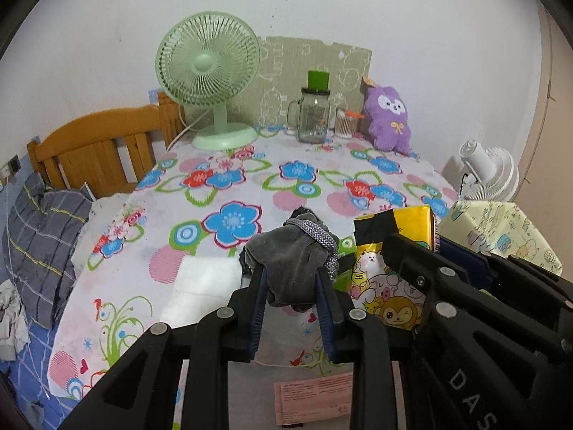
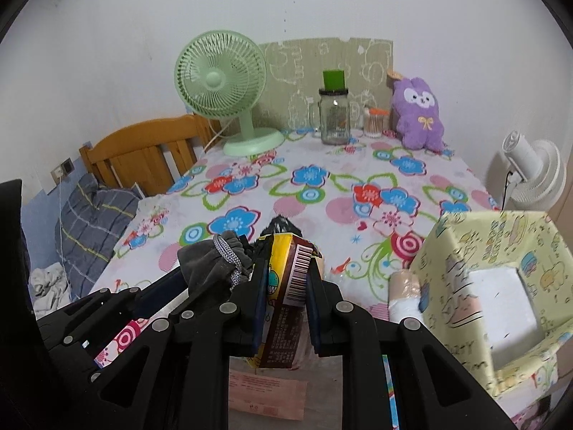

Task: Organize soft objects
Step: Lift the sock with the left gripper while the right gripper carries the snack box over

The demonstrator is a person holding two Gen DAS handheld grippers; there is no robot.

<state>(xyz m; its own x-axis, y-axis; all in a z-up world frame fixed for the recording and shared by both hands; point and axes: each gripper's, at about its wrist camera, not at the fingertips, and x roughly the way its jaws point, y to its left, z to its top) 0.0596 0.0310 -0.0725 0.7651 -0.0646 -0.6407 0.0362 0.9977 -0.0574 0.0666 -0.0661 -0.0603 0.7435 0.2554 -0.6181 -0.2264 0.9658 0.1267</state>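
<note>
In the left wrist view, the left gripper [image 1: 292, 286] is clamped on a grey drawstring pouch [image 1: 292, 261] held above the floral tablecloth [image 1: 250, 179], with the right gripper [image 1: 408, 251] beside it gripping a yellow cartoon-printed packet [image 1: 390, 286]. In the right wrist view, the right gripper [image 2: 283, 279] is clamped on that packet [image 2: 286, 272], the pouch [image 2: 211, 261] touching it on the left, and a pale yellow patterned box [image 2: 462, 251] sits open at right, near the table's edge.

Table under floral cloth [image 1: 229, 186], green fan [image 1: 209, 82], glass jar [image 1: 312, 116], purple plush [image 1: 389, 118], patterned box [image 2: 501, 286]
</note>
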